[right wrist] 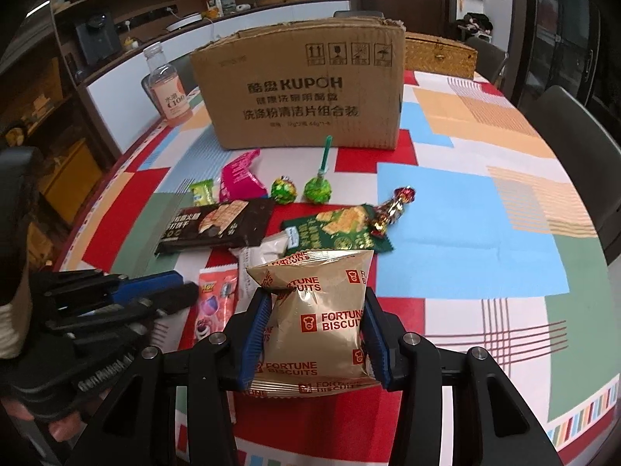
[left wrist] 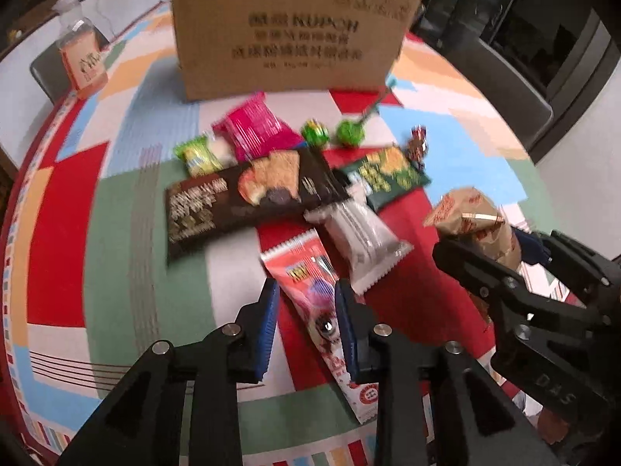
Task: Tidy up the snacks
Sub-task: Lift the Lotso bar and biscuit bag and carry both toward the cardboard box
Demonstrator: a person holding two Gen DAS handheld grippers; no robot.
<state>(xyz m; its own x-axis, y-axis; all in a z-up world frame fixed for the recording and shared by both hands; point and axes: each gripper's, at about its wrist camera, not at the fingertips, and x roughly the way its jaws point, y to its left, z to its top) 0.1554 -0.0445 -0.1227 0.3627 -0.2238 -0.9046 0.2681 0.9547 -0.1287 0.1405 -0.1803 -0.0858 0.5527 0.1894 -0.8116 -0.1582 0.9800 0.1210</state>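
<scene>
Right claw point(right wrist: 314, 334): we have it clamped on the gold biscuit bag point(right wrist: 318, 318), lifted above the table point(right wrist: 465, 213).
Left claw point(left wrist: 306, 318): we hold it apart, straddling the red snack packet point(left wrist: 310, 295).
Box point(right wrist: 302, 85): behind the snacks.

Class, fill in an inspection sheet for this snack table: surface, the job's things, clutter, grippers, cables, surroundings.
Surface: table under a colourful patchwork cloth.
Job's things: cardboard box at the back; loose snacks before it, among them a dark biscuit pack, green pack, pink pack, red-and-white pack and two green sweets.
Clutter: drink bottle left of the box.
Grippers: right gripper shut on the Fortune Biscuits bag; left gripper open astride the red-and-white pack.
Cables: nothing seen.
Surroundings: chairs, shelves behind.
</scene>
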